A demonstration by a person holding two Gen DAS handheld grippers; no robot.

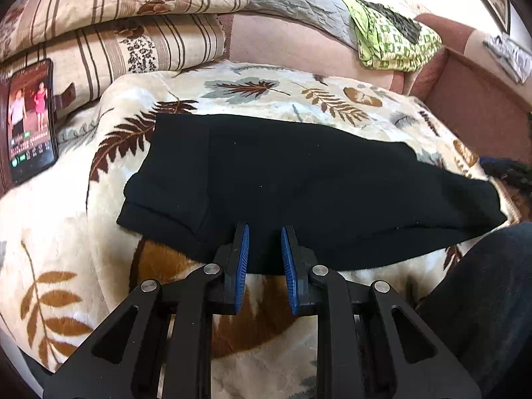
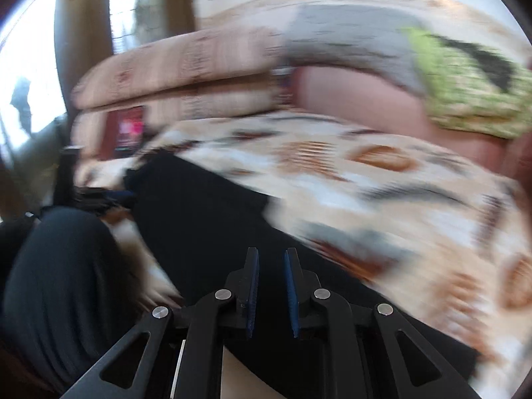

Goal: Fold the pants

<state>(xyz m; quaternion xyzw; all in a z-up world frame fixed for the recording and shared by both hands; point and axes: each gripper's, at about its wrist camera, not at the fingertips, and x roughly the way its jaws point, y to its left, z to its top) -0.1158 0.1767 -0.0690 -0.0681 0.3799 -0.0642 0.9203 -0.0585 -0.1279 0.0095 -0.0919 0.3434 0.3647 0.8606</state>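
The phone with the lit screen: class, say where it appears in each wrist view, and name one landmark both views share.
Left wrist view: the phone stands at the far left edge, propped against the striped pillow.
Right wrist view: the phone is a blurred reddish glow left of centre, below that pillow.
Shared landmark: the green patterned cloth.
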